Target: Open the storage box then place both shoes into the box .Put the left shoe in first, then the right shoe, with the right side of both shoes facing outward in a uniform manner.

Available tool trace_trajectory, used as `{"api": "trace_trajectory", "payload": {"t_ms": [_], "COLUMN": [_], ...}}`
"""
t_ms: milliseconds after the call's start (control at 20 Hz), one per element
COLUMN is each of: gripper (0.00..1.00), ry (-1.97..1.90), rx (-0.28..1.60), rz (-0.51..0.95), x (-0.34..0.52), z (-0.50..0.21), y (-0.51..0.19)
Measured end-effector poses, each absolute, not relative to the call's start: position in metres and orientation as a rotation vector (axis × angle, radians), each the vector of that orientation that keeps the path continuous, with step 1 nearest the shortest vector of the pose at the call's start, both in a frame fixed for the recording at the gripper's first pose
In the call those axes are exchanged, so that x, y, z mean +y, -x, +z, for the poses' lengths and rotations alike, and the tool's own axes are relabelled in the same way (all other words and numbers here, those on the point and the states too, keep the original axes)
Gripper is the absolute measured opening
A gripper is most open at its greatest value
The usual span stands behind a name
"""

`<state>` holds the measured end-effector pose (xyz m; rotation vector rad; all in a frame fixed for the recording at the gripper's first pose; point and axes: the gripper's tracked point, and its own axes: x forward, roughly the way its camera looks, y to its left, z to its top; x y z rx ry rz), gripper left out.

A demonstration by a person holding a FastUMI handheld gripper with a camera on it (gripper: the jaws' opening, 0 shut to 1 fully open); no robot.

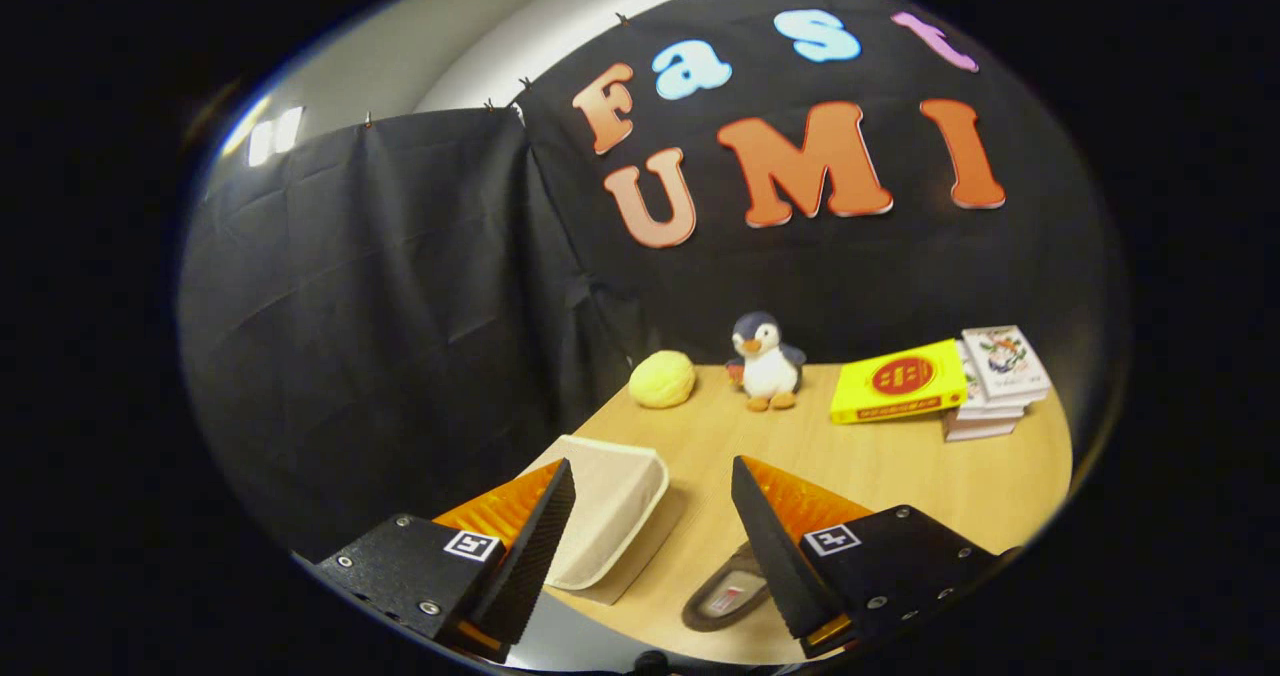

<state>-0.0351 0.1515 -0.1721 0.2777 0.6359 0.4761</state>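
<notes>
Black creased cloth walls off the booth behind a smooth light-wood table. At the table's far edge sit a round, fuzzy yellow ball, a small plush penguin standing upright, a flat yellow box and, just beside it, a short stack of books. Nearer, a shallow cream storage box with rounded corners and a fabric look rests between the fingers, close to the left one. The gripper is spread wide, holding nothing and touching nothing. A dark shoe, its pale insole showing, lies on the wood just beside the right finger, partly hidden by it.
</notes>
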Motion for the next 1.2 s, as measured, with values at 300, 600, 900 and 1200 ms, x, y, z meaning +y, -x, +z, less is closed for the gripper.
{"api": "trace_trajectory", "payload": {"t_ms": [300,600,900,1200], "gripper": [0.93,0.94,0.94,0.94], "ry": [-0.360,-0.427,-0.631,-0.812], "rx": [0.851,1.039,1.158,1.214], "rz": [0.587,0.680,0.684,0.677], "x": [0.204,0.250,0.261,0.278], "z": [-0.228,-0.296,-0.337,-0.356], "y": [0.047,0.054,0.053,0.048]}}
